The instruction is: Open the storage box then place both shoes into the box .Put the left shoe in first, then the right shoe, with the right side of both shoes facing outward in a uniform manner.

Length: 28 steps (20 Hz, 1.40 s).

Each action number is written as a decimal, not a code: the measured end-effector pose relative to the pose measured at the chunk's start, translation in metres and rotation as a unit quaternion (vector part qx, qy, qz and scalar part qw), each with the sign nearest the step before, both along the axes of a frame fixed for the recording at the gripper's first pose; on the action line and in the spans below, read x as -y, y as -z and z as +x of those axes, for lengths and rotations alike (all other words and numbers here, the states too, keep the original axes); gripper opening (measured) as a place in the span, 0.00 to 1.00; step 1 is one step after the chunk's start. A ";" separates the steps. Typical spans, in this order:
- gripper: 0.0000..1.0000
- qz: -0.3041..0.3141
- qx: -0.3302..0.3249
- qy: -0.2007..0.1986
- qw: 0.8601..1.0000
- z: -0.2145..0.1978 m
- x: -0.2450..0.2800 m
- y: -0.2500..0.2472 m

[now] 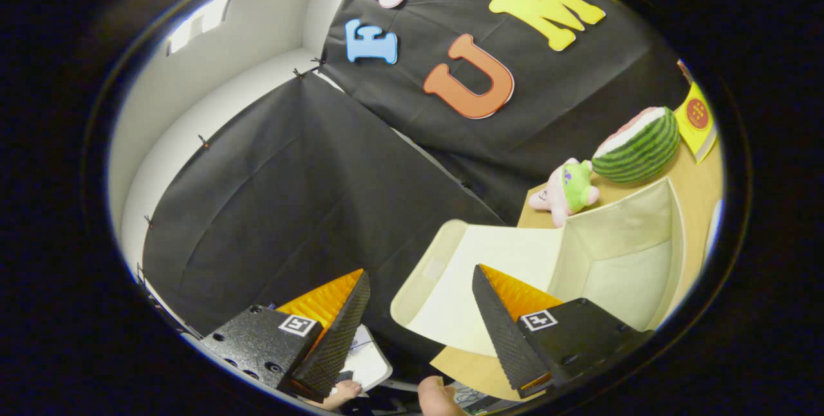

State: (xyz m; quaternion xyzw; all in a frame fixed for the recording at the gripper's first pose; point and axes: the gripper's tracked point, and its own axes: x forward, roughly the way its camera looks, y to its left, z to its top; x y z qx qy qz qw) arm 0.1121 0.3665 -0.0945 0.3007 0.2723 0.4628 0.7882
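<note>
The storage box, a cream fabric one, stands open on the wooden table, and its lid hangs folded out over the table edge, just ahead of the gripper. The fingers are wide apart and hold nothing; the right finger lies in front of the lid. No shoe is between them, so I judge the loading is not yet started. The risk from here is the soft lid: if it swings up or is pushed by a finger, it could cover the opening, and a shoe carried in low could catch on the front wall and turn the wrong side outward. Behind the box lie a watermelon plush and a small pink and green plush. Black cloth covers the booth walls. Below the fingers is perhaps a hand, but the view is poor there.
</note>
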 end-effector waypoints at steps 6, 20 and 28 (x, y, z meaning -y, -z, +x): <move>1.00 -0.071 -0.014 0.063 0.995 0.015 0.082 0.035; 1.00 -0.330 -0.032 0.186 0.925 0.078 0.312 0.153; 1.00 -0.451 -0.126 0.150 0.871 0.076 0.366 0.225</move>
